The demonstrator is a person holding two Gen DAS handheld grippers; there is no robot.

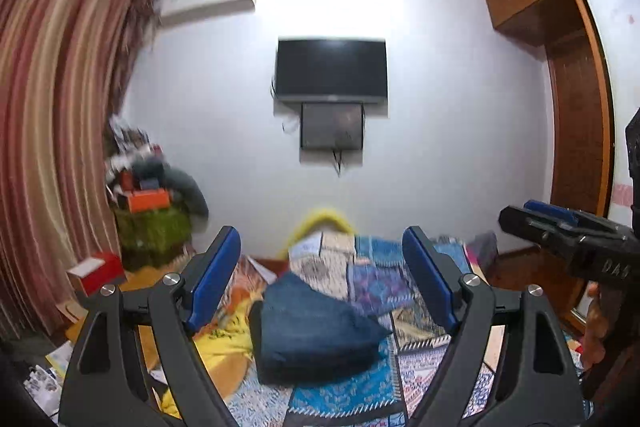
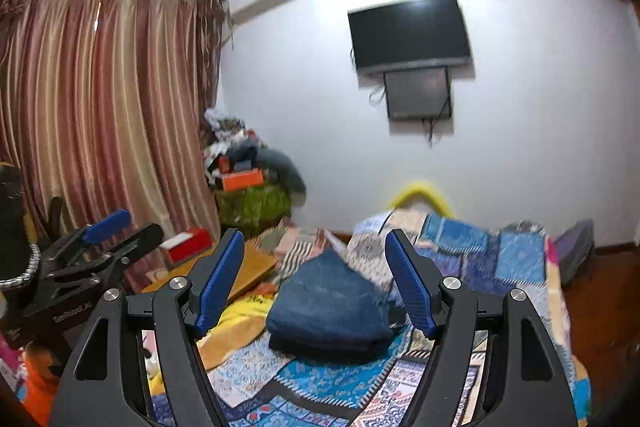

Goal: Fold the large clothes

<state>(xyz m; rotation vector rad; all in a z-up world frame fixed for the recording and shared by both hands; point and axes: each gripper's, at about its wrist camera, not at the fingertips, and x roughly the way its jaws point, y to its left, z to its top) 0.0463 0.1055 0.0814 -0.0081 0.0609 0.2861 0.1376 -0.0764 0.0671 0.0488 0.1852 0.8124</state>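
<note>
A dark blue garment (image 1: 312, 331) lies folded in a compact bundle on the patchwork bedspread (image 1: 352, 395). It also shows in the right wrist view (image 2: 332, 303). My left gripper (image 1: 324, 283) is open and empty, held above and short of the bundle. My right gripper (image 2: 316, 279) is open and empty too, raised over the bed near the bundle. The right gripper shows at the right edge of the left wrist view (image 1: 560, 231). The left gripper shows at the left of the right wrist view (image 2: 100, 247).
A yellow cloth (image 1: 224, 339) lies left of the bundle. A red box (image 2: 186, 245) and a cluttered pile (image 2: 248, 179) stand by the striped curtain (image 2: 100, 107). A TV (image 1: 332, 71) hangs on the far wall. A wooden wardrobe (image 1: 576, 107) stands right.
</note>
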